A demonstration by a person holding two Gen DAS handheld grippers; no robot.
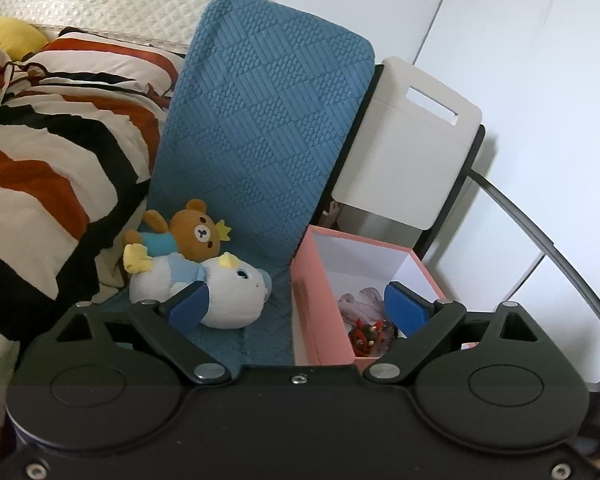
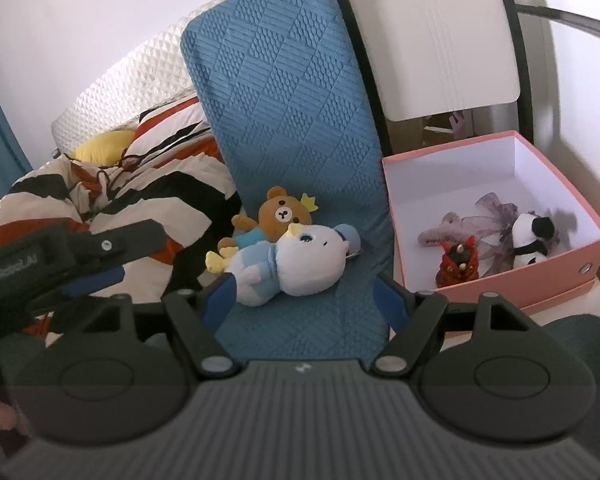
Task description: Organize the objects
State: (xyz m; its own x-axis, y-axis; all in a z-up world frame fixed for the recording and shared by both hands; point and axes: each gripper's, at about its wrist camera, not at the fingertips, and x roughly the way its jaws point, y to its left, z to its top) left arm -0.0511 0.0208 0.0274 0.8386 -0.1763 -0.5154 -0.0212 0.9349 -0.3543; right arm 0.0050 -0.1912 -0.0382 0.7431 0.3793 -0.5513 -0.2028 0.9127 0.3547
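Surface: blue quilted mat [image 2: 300,128], running up the centre of both views and leaning on a bed at its top end. Left of frame: striped duvet [image 1: 52,152] in orange, black & cream, yellow cushion [image 1: 14,38], white quilted headboard [image 1: 100,0]. Right of mat: white chair back [image 2: 432,40] w/ slot handle, black frame. White walls behind.

Count, plush on mat: 2. Brown bear [image 2: 278,216] w/ small yellow crown, lying behind; white bird plush [image 2: 292,264] w/ blue trim & yellow feet lying in front, the two touching.

Count, boxes: 1. Pink box [image 2: 532,272], white inside, lid off, right of mat at mid frame.

Count, items in box per right wrist view: 4. Grey-pink plush [image 2: 440,232], red figure [image 2: 458,266], sheer purple fabric piece [image 2: 496,220], black & white panda [image 2: 532,240].

Left claw [image 1: 296,308]: spread wide, nothing pinched. One finger overlaps white bird plush in view, other overlaps box interior; contact cannot be confirmed.

Right claw [image 2: 304,300]: spread, empty; bird plush lies just beyond the gap, near its left-of-frame finger. The left claw also shows at lower left of this view.
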